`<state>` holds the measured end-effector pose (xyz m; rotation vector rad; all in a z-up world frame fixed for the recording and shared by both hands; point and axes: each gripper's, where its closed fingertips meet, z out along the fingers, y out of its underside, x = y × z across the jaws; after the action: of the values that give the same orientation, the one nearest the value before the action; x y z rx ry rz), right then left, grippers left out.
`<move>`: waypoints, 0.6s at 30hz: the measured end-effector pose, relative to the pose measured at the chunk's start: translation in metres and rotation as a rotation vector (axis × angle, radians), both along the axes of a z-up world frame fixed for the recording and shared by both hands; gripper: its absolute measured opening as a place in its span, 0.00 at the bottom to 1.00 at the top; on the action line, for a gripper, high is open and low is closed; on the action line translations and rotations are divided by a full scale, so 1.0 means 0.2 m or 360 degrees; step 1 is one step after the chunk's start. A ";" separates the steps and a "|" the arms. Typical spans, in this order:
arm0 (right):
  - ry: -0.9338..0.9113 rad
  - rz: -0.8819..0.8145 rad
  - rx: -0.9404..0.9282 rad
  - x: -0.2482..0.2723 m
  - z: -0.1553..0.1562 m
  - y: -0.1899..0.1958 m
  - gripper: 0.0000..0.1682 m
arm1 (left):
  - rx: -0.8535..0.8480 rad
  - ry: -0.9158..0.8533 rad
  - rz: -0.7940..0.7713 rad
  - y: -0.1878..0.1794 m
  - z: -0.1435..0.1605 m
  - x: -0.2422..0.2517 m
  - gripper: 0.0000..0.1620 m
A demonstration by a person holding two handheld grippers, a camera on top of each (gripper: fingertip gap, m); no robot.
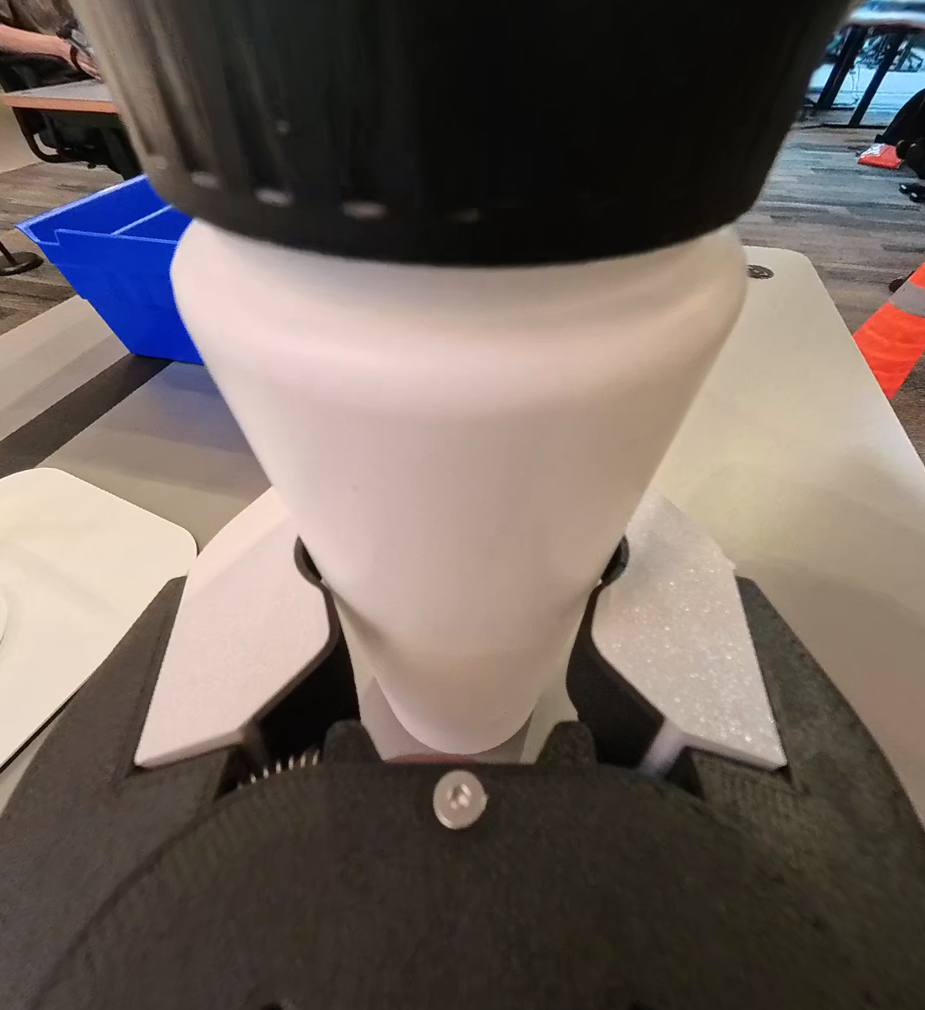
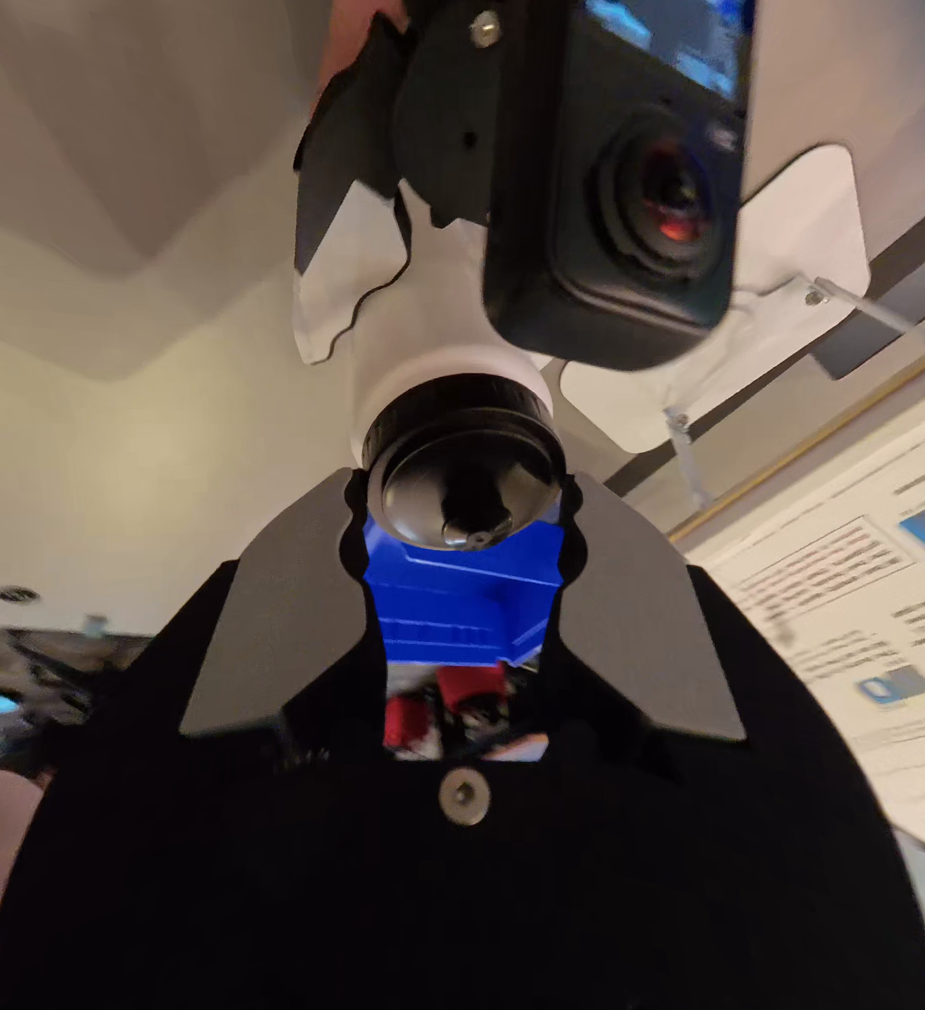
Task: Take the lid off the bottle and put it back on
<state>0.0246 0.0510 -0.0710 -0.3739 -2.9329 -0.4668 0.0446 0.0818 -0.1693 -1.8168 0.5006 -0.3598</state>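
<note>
White bottle (image 1: 449, 464) clamped in the left gripper (image 1: 457, 568), ribbed black lid (image 1: 449, 120) screwed on; right gripper (image 2: 463, 486) spread at the lid's edge.

Left wrist view, left to right: flat white mat (image 1: 66, 546) with rounded corners beside the left finger; blue plastic bin (image 1: 116, 284), hard-edged, beyond it; smooth matte bottle body pinched low between white finger plates, right plate grainy like foam; lid with fine vertical ribbing at the far end of the bottle; pale tabletop (image 1: 777, 437) to the right, orange cone (image 1: 919, 322) with a grey band past it. Right wrist view, left to right: grey left finger plate with scalloped black edge, glossy domed lid (image 2: 463, 492) top between the tips, fingers apart and contact with the lid not discernible; blue bin (image 2: 460, 601) seen through the gap; left gripper's black camera (image 2: 613, 191) beyond the bottle (image 2: 394, 371).
</note>
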 end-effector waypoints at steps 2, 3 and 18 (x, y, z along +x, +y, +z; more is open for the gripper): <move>0.0082 -0.0227 -0.0174 -0.02 0.02 -0.01 0.47 | -0.0003 0.0000 0.0000 0.00 0.00 0.00 0.62; 0.0100 -0.0360 -0.0278 -0.02 0.03 -0.02 0.51 | -0.0003 0.0000 -0.0001 0.00 0.00 0.00 0.62; 0.0013 -0.0565 -0.0447 0.02 -0.03 0.00 0.43 | -0.0001 -0.0003 -0.0004 0.00 0.00 0.00 0.62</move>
<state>0.0291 0.0520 -0.0774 -0.9370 -2.9315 -0.0863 0.0451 0.0816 -0.1693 -1.8166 0.5012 -0.3635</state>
